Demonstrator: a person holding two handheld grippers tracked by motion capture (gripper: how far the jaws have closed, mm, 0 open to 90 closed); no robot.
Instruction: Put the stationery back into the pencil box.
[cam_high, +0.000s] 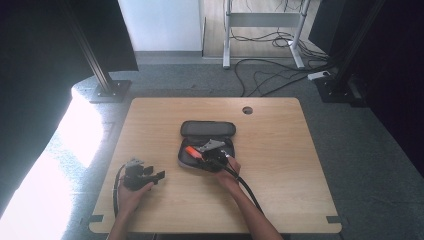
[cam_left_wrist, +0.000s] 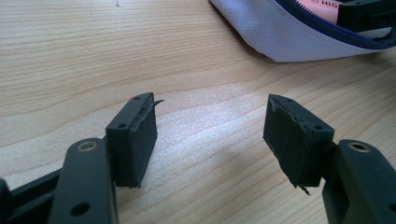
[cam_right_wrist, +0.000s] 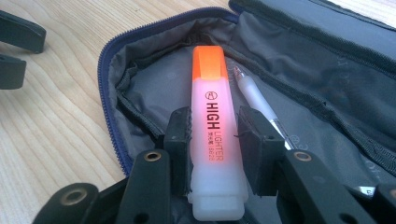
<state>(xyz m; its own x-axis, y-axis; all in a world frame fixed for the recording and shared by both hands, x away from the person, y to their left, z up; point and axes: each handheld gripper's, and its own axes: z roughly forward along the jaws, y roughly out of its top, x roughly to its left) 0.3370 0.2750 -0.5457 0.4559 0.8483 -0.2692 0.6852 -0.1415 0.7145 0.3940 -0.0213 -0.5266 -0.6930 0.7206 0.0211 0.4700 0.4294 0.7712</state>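
An open dark zip case (cam_high: 207, 129) lies mid-table, its grey lining (cam_right_wrist: 149, 84) spread wide. My right gripper (cam_high: 202, 156) reaches into it from the near side. Its jaws (cam_right_wrist: 214, 116) are shut on a pink-bodied highlighter (cam_right_wrist: 212, 130) with an orange cap, which points away from me over the lining. A clear pen (cam_right_wrist: 254, 95) lies in the case just right of the highlighter. My left gripper (cam_high: 159, 176) rests on the table at the front left, open with nothing between its pads (cam_left_wrist: 210, 126). It points toward the case's pale outer wall (cam_left_wrist: 289, 37).
The wooden table (cam_high: 280, 150) has a round cable hole (cam_high: 247, 110) at its far edge. Black frame posts stand on the floor at the back left (cam_high: 107, 82) and back right, with cables (cam_high: 270, 75) and a white desk frame beyond the table.
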